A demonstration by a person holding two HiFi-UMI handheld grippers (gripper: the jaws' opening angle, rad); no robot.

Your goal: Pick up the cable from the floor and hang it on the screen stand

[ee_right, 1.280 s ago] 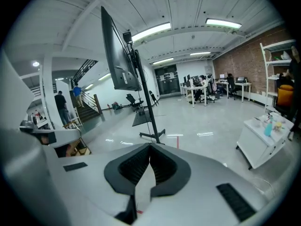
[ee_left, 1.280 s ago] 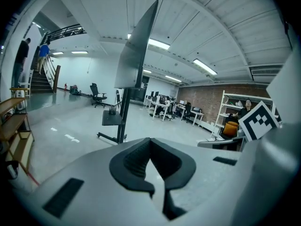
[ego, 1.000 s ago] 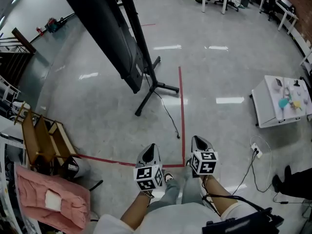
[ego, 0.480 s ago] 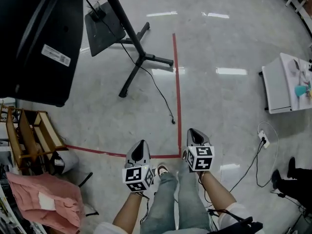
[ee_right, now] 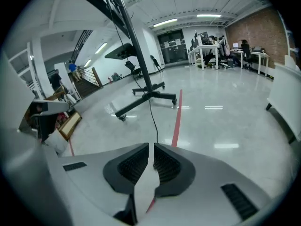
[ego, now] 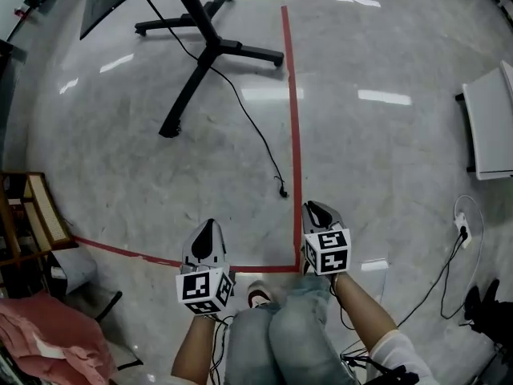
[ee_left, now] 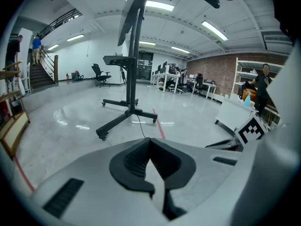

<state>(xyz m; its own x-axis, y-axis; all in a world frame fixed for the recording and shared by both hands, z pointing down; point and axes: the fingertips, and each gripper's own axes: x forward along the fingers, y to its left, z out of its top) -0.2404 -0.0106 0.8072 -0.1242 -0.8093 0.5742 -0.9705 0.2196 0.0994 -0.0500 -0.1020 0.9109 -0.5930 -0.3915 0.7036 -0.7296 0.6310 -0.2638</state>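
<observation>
Thin black cable lies on glossy grey floor, on the far side of grey left gripper and right gripper; both closed, empty.

A red tape line runs up the middle, with a white table and power strip at right, pink cloth and wooden rack at left.

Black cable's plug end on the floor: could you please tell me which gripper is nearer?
Right. The right gripper is just short of the black cable's plug end, slightly right; the left gripper is farther back and left.
</observation>
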